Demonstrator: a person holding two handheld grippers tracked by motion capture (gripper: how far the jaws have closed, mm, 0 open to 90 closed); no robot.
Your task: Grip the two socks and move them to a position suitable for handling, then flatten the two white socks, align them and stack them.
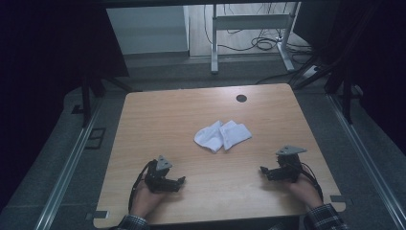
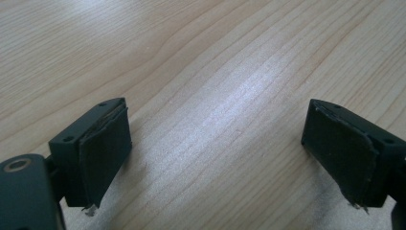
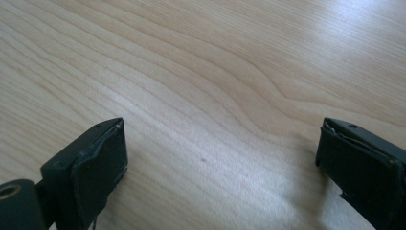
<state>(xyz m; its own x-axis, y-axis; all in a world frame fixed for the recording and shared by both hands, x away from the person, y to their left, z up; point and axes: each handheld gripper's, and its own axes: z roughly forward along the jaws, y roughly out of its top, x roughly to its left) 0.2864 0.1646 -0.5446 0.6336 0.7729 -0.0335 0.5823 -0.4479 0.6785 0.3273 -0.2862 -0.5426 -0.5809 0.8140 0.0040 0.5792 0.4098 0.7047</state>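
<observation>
A crumpled white cloth (image 1: pixel 222 135) lies near the middle of the wooden table (image 1: pixel 158 120). My left gripper (image 1: pixel 181 181) rests near the front left, held by a hand, pointing right toward the table's middle. Its jaws stand wide apart over bare wood (image 2: pixel 218 139), nothing between them. My right gripper (image 1: pixel 263 170) sits near the front right, pointing left, a grey plate on top. It is open too, with bare wood (image 3: pixel 220 153) between its black pads. Both grippers are well short of the cloth.
A small dark round hole (image 1: pixel 241 98) marks the far side of the table. Beyond the table stand a white desk frame (image 1: pixel 249 21) and cables on the floor. Metal rails (image 1: pixel 67 163) run along both sides.
</observation>
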